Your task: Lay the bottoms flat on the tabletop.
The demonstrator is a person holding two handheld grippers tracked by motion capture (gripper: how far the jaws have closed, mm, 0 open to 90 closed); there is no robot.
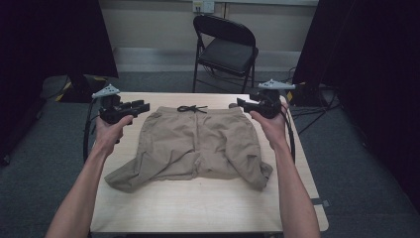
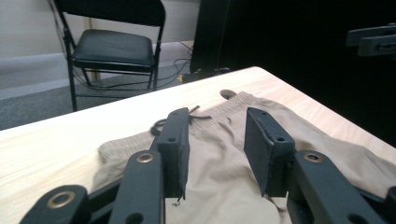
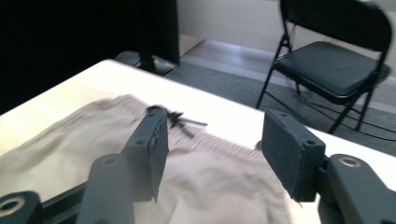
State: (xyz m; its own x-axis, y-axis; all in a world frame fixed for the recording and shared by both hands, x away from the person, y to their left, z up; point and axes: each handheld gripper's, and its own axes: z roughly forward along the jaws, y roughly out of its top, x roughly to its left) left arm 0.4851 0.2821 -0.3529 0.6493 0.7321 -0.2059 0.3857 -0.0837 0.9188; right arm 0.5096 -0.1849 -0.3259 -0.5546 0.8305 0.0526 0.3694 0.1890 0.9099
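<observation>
We see tan shorts lying flat in the middle of the table, with the waist and its black string on the far side. Our left gripper waits by the far left corner of the waist, and our right gripper by the far right one. Both sets of jaws are partly open and hold nothing. We think they are lined up to grab the waist.

Khaki shorts flat on table, black drawstring, legs splayed
</observation>
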